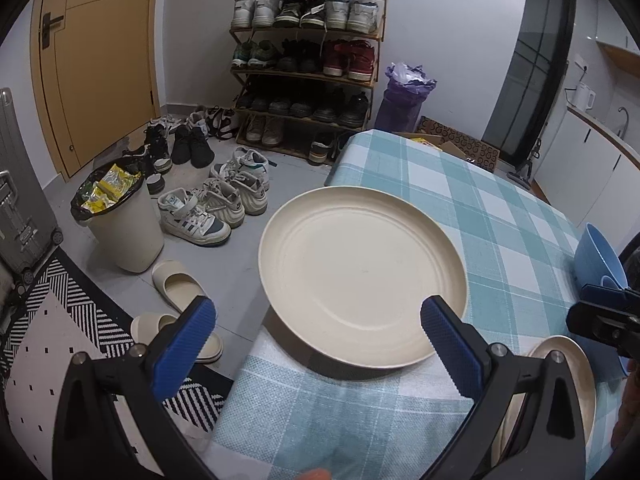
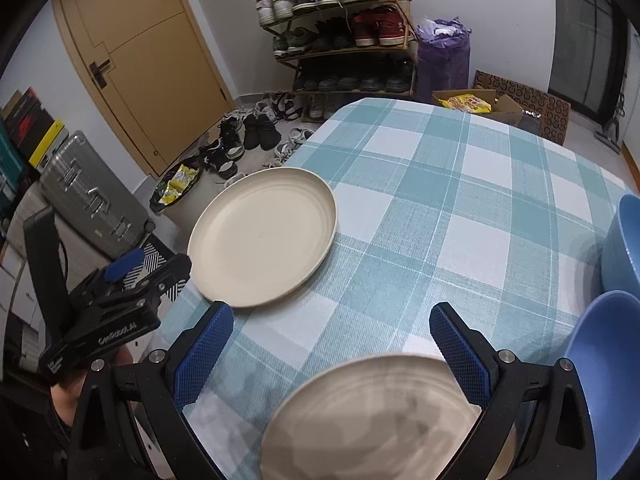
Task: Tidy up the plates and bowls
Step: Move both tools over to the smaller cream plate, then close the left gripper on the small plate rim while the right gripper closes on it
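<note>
Cream plate [image 1: 362, 276] lies flat at the near-left corner of the checked surface [image 1: 460, 184], partly over its edge. The left hand-held gripper [image 1: 316, 332] hovers just before it, fingers spread apart and empty. The right hand-held gripper [image 2: 332, 350] is likewise spread wide, above a second cream plate [image 2: 372, 412]. Two blue bowls [image 2: 624, 248] sit at the right.
</note>
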Tool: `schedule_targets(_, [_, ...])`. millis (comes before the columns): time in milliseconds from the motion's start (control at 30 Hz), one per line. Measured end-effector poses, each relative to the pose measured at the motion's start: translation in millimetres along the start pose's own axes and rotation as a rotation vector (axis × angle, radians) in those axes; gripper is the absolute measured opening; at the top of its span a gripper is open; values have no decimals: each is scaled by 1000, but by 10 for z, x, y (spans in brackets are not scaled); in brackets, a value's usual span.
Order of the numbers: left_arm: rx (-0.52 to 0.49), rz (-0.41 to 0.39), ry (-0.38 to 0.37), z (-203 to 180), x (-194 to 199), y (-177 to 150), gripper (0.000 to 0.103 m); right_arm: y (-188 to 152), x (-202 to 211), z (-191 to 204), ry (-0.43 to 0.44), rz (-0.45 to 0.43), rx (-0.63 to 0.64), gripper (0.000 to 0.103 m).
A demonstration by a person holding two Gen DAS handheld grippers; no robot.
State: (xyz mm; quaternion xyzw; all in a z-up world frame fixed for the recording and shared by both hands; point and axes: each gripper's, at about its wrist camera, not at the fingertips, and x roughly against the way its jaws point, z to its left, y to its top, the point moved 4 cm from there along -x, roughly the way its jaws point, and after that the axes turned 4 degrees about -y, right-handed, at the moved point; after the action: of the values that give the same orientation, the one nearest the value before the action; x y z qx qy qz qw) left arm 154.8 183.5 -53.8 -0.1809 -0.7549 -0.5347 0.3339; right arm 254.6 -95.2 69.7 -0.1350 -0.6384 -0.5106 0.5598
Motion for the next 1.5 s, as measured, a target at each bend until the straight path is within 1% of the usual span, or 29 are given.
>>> schedule_targets(67, [10, 5, -2, 39, -28, -8, 103, 35, -99, 1, -3, 13, -22, 100])
schedule_targets(167, [29, 12, -12, 104, -74, -24, 103, 84, -249, 3, 27, 34, -54, 100])
schedule_targets(267, [43, 17, -32, 140, -115, -30, 103, 112, -413, 22, 47, 73, -59, 100])
schedule_targets(333, [47, 24, -32, 154, -155, -43, 102, 122, -497, 48, 52, 84, -53, 99])
schedule_targets(400, [53, 36, -29, 175, -197, -60, 101, 128, -576, 75, 55, 94, -48, 89])
schedule_targets(467, [71, 41, -36, 204, -236, -81, 100, 129, -668, 107, 68, 117, -48, 85])
schedule_targets(533, [77, 45, -29, 228, -273, -101, 98, 131, -747, 133, 68, 129, -45, 84])
schedule_targets(567, [79, 51, -22, 242, -293, -113, 97, 133, -783, 143, 64, 134, -41, 81])
schedule_targets(600, [87, 57, -25, 256, -310, -124, 94, 131, -826, 160, 56, 142, -34, 74])
schedule_targets(700, [121, 66, -42, 291, -341, -147, 89, 121, -937, 170, 47, 162, -37, 64])
schedule_targets(867, [119, 84, -33, 290, -401, -183, 76, 110, -1058, 164, 57, 167, -50, 58])
schedule_targets(933, [125, 89, -40, 291, -418, -199, 69, 112, -1096, 162, 54, 171, -52, 56])
schedule_targets(1000, [128, 97, -45, 298, -434, -207, 65, 114, -1120, 172, 57, 175, -52, 54])
schedule_targets(1067, [134, 100, -47, 308, -445, -215, 64, 101, -1121, 197, 61, 176, -48, 53])
schedule_targets(1100, [138, 100, -48, 315, -449, -219, 63, 94, -1107, 207, 61, 175, -49, 50])
schedule_targets(1133, [142, 101, -53, 319, -452, -223, 58, 93, -1112, 210, 59, 175, -45, 47])
schedule_targets(1167, [144, 104, -56, 319, -459, -221, 57, 93, -1116, 215, 56, 176, -42, 45])
schedule_targets(1333, [154, 111, -69, 320, -483, -237, 50, 93, -1114, 209, 53, 174, -36, 42])
schedule_targets(1400, [148, 107, -68, 312, -475, -233, 48, 94, -1121, 225, 52, 170, -29, 38])
schedule_targets(1500, [150, 95, -71, 324, -457, -221, 40, 100, -1110, 251, 50, 164, -13, 33])
